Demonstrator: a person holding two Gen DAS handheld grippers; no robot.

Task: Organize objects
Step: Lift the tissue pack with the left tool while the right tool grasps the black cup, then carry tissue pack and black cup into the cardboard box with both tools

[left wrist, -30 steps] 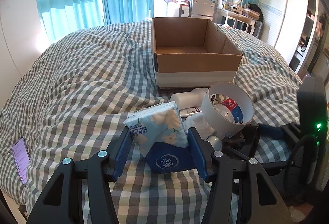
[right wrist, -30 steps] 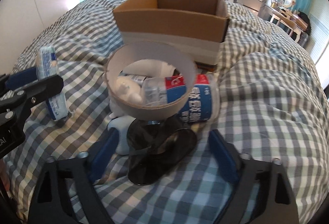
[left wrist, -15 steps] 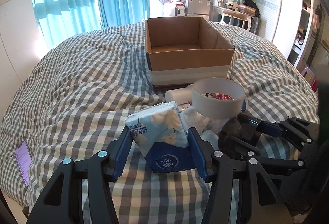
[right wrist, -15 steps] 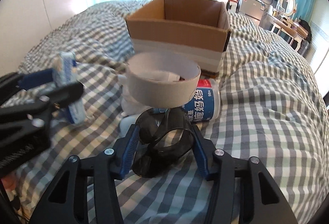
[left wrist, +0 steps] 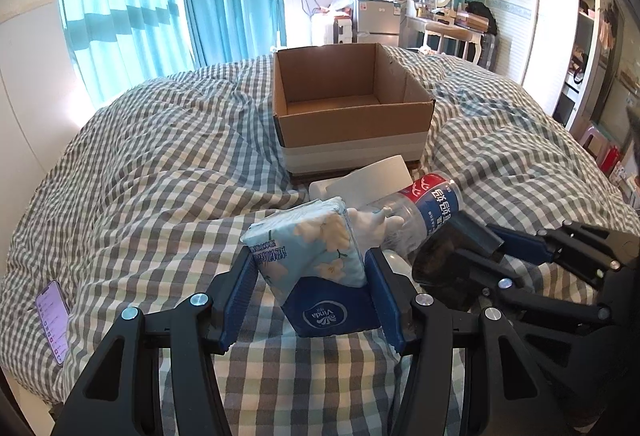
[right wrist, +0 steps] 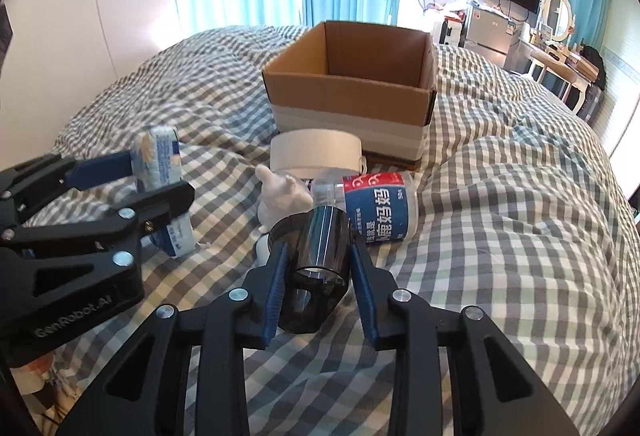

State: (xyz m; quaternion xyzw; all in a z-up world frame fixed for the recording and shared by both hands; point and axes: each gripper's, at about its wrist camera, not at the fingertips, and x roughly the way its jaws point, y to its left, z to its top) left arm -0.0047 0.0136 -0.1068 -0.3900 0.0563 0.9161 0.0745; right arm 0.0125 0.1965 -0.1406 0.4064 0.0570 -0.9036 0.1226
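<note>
Two grippers, each loaded. The left gripper (left wrist: 310, 296), lower centre of its own view, is clamped on a tissue pack (left wrist: 316, 260), blue base with a pale floral top, pads pressed to both flanks. The right gripper (right wrist: 318, 276), lower centre of its view, is clamped on a dark translucent cup (right wrist: 316, 260) lying on its side, mouth toward the camera. One cardboard box (left wrist: 348, 108), open-topped, interior bare as far as visible, stands mid-frame on the checked quilt (left wrist: 140, 176), with a white band round its lower wall. Just before the box's near wall lie a white tape roll (right wrist: 316, 154), a plastic bottle (right wrist: 376, 210) on its side with a red-and-blue label, and a small white figurine (right wrist: 282, 196), close together and touching in places. The cup sits just beside the bottle and figurine. One phone (left wrist: 51, 320) lies at the lower left edge of the left view, well apart from the rest. Open quilt runs along the left and right of the box; the box rim stands free on all visible sides. Compared with half a second earlier, the tape roll, then propped above the cup, now rests flat on the quilt by the box, and the right gripper's pads have drawn in further on the cup; the tissue pack's grip is unchanged.
</note>
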